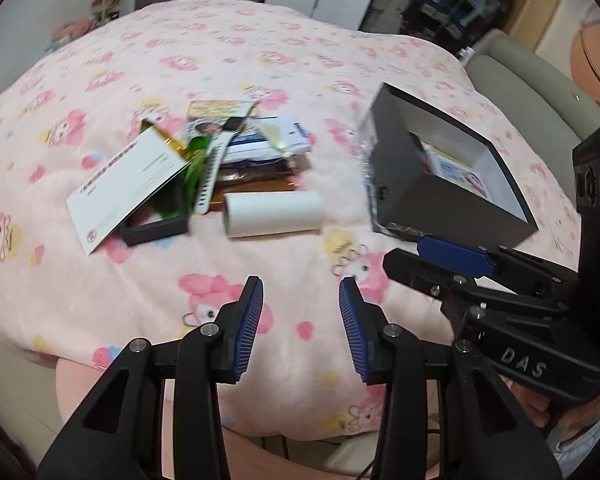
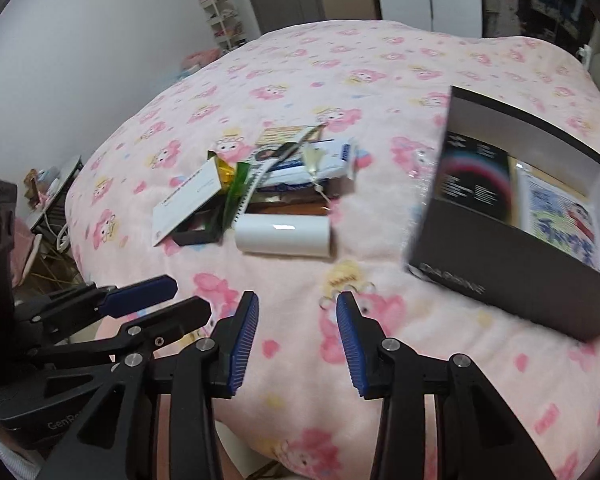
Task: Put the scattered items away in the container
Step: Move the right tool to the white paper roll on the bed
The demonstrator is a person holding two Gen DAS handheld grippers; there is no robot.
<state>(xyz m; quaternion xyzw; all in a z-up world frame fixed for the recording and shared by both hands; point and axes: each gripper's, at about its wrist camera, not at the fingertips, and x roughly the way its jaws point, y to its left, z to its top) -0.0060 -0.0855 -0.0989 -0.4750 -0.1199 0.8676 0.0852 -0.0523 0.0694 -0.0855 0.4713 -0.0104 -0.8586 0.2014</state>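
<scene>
We held both tools low over the bed (image 1: 228,52), which was covered by a pink blanket printed with cartoon characters. The left gripper (image 1: 301,330) stood wide, nothing between its blue pads, and the right gripper (image 2: 297,344) was spread just as wide and empty too. In the left view the right gripper came in from the right edge, near the front of the black box (image 1: 452,204).

The scattered items lay in one loose heap at the middle of the bed, well apart from both grippers. A white roll (image 1: 274,214) lay on its side at the near edge of the heap. To its left a white card (image 1: 120,188) leaned tilted over a small black frame (image 1: 156,230), with a white comb (image 1: 210,178) between card and roll. Behind them sat a blue-and-white packet (image 1: 268,140).

The black box stood open to the right of the heap, with printed paper (image 2: 560,216) already inside.
</scene>
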